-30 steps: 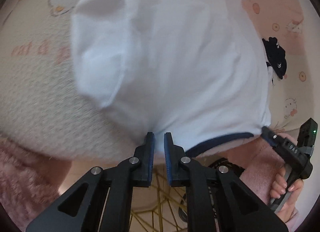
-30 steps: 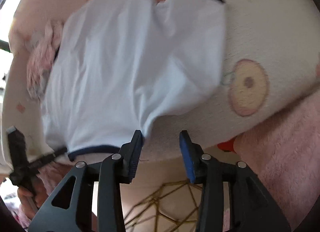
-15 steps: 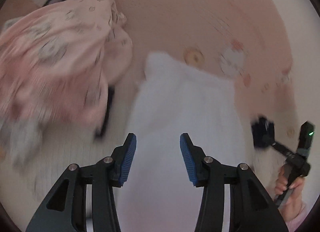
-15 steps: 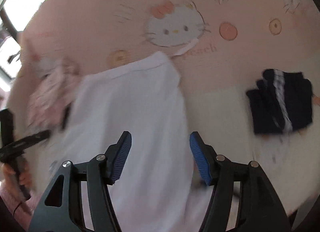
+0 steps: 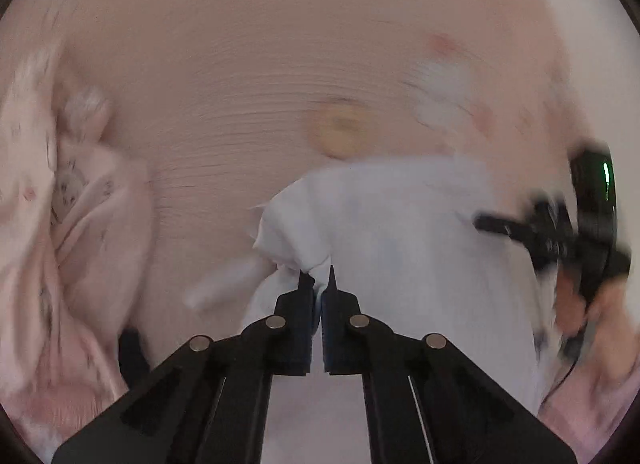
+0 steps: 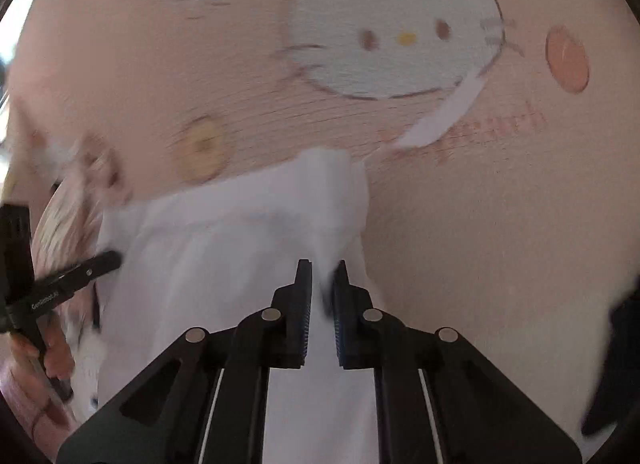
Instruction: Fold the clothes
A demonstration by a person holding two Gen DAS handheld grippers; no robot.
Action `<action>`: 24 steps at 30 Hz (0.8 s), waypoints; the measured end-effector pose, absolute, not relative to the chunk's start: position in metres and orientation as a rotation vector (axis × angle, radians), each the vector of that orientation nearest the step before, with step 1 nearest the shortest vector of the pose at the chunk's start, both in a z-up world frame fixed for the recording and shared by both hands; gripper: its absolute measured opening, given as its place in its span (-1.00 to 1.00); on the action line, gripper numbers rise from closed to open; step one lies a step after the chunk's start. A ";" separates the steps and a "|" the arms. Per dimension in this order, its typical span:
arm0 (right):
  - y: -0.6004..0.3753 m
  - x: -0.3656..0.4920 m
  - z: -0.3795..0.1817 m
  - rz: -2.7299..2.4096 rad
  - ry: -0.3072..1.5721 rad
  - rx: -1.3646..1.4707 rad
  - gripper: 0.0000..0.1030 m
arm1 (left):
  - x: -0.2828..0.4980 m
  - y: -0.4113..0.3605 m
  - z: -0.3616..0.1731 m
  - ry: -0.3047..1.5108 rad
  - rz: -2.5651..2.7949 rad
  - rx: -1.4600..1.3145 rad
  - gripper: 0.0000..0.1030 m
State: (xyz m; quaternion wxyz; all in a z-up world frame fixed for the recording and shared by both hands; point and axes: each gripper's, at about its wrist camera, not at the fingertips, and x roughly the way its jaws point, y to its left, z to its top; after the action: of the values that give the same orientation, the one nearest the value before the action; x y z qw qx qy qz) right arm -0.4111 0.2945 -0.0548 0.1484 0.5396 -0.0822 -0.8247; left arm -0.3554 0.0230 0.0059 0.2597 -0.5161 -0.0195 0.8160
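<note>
Both grippers are now clamping the white shirt [image 5: 400, 232], which is lying on the pink cartoon-print bedspread [image 6: 460, 244]. Half a second ago both sets of jaws were hovering open above it. Left gripper [image 5: 318, 284] is pinching a bunched left corner; right gripper [image 6: 320, 284] is gripping the right edge. Pink garment [image 5: 80, 244] is lying beside it. Likely the next fold is starting.

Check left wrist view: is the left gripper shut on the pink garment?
No. The left gripper is pinching a bunched corner of the white shirt; the pink garment lies apart at the left.
</note>
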 end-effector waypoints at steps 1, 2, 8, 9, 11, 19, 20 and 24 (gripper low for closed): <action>0.292 -0.393 -0.047 -2.359 -0.208 1.543 -0.83 | -0.333 0.031 0.016 0.006 2.177 -1.385 -0.94; 0.290 -0.375 -0.039 -2.344 -0.181 1.537 -0.83 | -0.312 0.037 0.022 0.049 2.148 -1.382 -0.94; 0.294 -0.277 -0.031 -2.340 -0.031 1.690 -0.83 | -0.221 0.045 0.016 0.153 1.970 -1.485 -0.94; 0.296 -0.267 -0.030 -2.367 -0.004 1.696 -0.79 | -0.206 0.045 0.009 0.153 1.894 -1.529 -0.93; 0.302 -0.258 -0.019 -2.420 -0.012 1.676 -0.52 | -0.180 0.048 -0.002 0.215 1.806 -1.580 -0.92; 0.288 -0.323 0.022 -2.576 -0.056 1.488 0.03 | -0.230 -0.020 0.013 -0.263 2.101 -1.541 -0.92; 0.283 -0.341 0.021 -2.596 -0.038 1.490 0.03 | -0.246 -0.027 0.010 -0.339 2.125 -1.542 -0.92; 0.278 -0.409 0.001 -2.647 -0.045 1.571 0.03 | -0.285 -0.019 -0.007 -0.450 2.098 -1.563 -0.90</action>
State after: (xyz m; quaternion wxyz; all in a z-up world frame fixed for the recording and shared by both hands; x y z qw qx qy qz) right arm -0.4088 0.2777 0.0006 0.0314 0.5100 -0.0145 -0.8595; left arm -0.2849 -0.0191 -0.0074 0.2412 -0.5713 -0.1644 0.7671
